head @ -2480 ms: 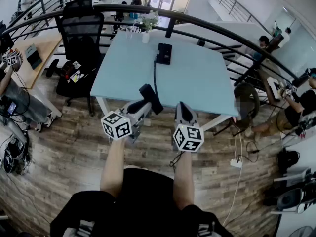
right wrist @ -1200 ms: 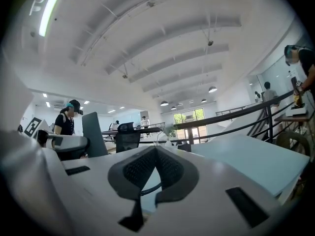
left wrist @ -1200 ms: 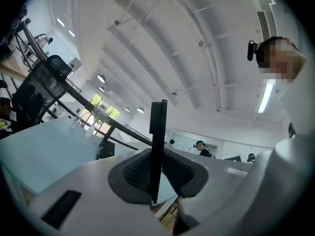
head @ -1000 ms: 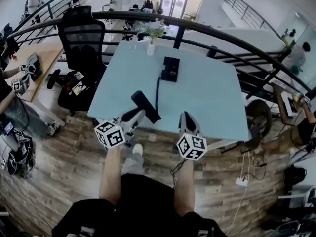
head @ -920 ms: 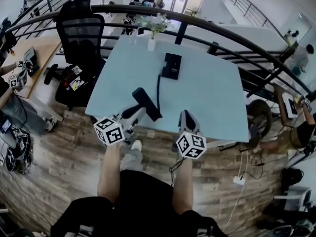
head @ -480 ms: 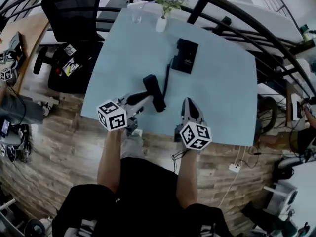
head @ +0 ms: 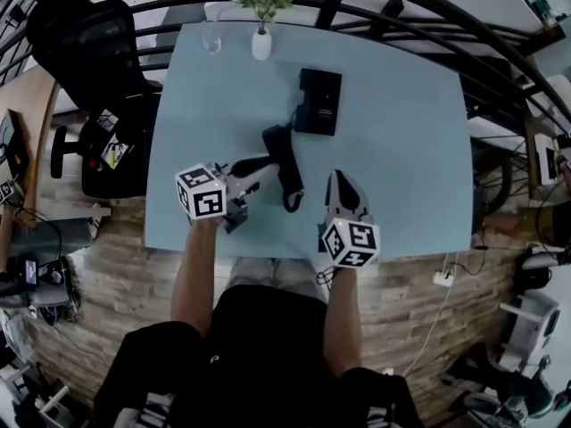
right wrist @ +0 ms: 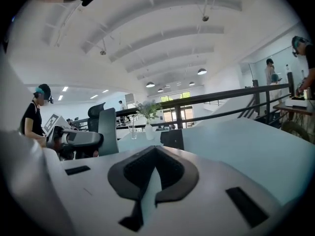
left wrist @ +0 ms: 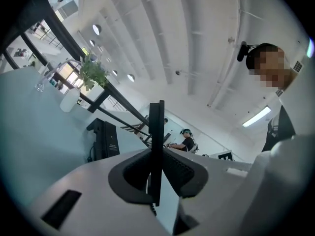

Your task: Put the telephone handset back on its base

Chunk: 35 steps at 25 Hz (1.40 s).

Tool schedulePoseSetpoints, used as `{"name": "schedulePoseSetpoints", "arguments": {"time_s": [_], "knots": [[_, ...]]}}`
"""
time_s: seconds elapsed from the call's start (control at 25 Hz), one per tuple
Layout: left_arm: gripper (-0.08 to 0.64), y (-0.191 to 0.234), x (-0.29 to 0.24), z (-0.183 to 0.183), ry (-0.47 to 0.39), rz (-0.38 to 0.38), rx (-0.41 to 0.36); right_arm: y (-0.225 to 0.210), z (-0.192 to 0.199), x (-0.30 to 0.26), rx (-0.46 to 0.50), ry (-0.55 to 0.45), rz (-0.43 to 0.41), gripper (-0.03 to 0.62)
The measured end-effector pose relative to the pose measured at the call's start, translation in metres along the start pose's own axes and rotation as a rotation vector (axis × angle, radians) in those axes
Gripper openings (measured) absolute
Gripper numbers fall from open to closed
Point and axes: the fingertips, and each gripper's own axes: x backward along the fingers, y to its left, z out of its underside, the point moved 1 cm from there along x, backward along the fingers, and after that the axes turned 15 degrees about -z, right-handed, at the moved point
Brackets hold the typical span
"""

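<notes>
Our left tool (head: 257, 165) is clamped across the black handset (head: 283, 152), centre frame over the desk (head: 401, 159). Its base (head: 318, 102) sits just above it in the frame. Our right tool (head: 339, 182) has its jaws together, empty. We judge the handset light, rigid, slick plastic. A mid-shaft grip suits it, minding the cord (head: 290, 199).

Table (head: 401, 150) right of base (head: 318, 102) bare; vase (head: 260, 45), glass (head: 211, 38) crowd far edge
</notes>
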Motion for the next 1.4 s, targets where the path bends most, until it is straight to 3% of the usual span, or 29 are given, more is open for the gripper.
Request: {"name": "schedulePoseSetpoints", "arguments": {"time_s": [0.28, 0.72, 1.4], "knots": [[0.064, 0.026, -0.046, 0.004, 0.089, -0.015, 0.005, -0.044, 0.006, -0.002, -0.056, 0.008, 0.035, -0.006], [0.064, 0.085, -0.102, -0.007, 0.159, -0.084, 0.029, -0.089, 0.004, -0.015, -0.07, 0.041, 0.039, -0.006], [0.064, 0.131, -0.164, -0.027, 0.311, 0.038, -0.023, -0.127, 0.007, -0.037, -0.079, 0.092, 0.062, -0.006]]}}
